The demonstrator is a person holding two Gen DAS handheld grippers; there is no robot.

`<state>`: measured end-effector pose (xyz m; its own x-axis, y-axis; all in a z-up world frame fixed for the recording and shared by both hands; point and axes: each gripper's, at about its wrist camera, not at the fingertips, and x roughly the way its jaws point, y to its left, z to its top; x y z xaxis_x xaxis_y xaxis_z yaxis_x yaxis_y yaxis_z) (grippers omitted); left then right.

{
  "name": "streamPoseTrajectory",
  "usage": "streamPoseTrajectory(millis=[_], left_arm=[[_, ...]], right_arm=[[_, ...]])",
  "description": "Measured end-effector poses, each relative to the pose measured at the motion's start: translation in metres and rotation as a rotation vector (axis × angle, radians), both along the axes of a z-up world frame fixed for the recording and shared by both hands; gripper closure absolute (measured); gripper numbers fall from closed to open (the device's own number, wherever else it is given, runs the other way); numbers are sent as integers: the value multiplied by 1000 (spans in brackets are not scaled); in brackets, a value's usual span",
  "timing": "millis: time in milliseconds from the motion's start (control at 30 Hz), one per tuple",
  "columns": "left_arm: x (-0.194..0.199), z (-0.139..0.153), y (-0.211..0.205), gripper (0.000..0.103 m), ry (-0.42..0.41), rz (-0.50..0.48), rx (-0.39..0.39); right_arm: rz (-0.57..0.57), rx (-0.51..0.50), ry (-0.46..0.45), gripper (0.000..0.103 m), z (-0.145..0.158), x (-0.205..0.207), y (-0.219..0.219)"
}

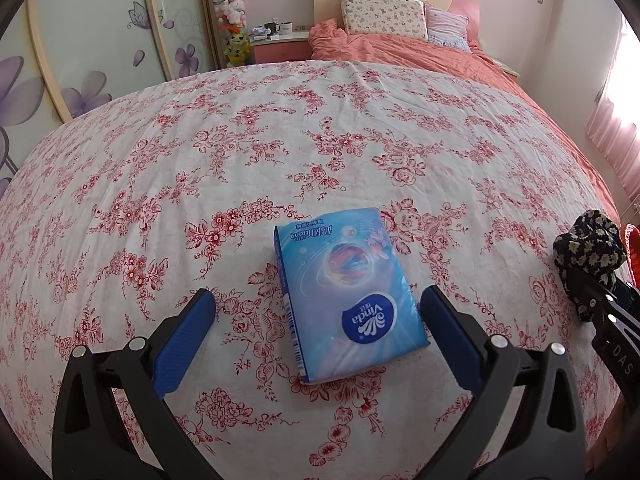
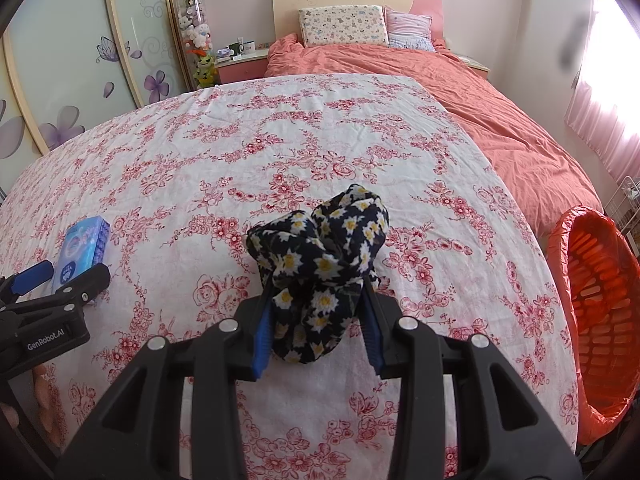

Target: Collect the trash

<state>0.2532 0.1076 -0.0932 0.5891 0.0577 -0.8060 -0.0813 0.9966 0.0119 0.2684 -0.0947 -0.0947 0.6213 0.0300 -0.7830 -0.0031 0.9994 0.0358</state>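
A blue Vinda tissue pack (image 1: 348, 292) lies flat on the floral sheet (image 1: 280, 140). My left gripper (image 1: 316, 300) is open, its blue fingers on either side of the pack's near end, not touching it. My right gripper (image 2: 318, 300) is shut on a black cloth scrunchie with daisies (image 2: 320, 264), held just above the sheet. The scrunchie also shows at the right edge of the left wrist view (image 1: 588, 248). The tissue pack (image 2: 82, 244) and left gripper (image 2: 56, 276) show at the left of the right wrist view.
An orange basket lined with an orange bag (image 2: 592, 320) stands off the bed's right side. An orange duvet (image 2: 480, 112) and pillows (image 2: 344, 24) lie at the far end. A nightstand (image 2: 244, 64) and wardrobe doors (image 2: 72, 60) are on the left.
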Motion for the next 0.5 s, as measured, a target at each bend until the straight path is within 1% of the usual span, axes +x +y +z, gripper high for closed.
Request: streamPoseTrajectory(millis=[300,367,433,467,500], left_arm=[[0,0,-3,3,-1,6,-3],[-1,2,-7,10,-13,-15,1],[-2,5,-12,29,-28,-33,4],[0,6,-14,33,-29,-39,3],[1,7,-15,41,-30,-41,3]], right_arm=[[0,-4,0,64,0,0,0],[1,-9,-1,64,0,0,1],[1,-6,-1,65,0,-1,0],[1,-5,-2,66,0,0,1],[1,-2,-3,71,0,-1,1]])
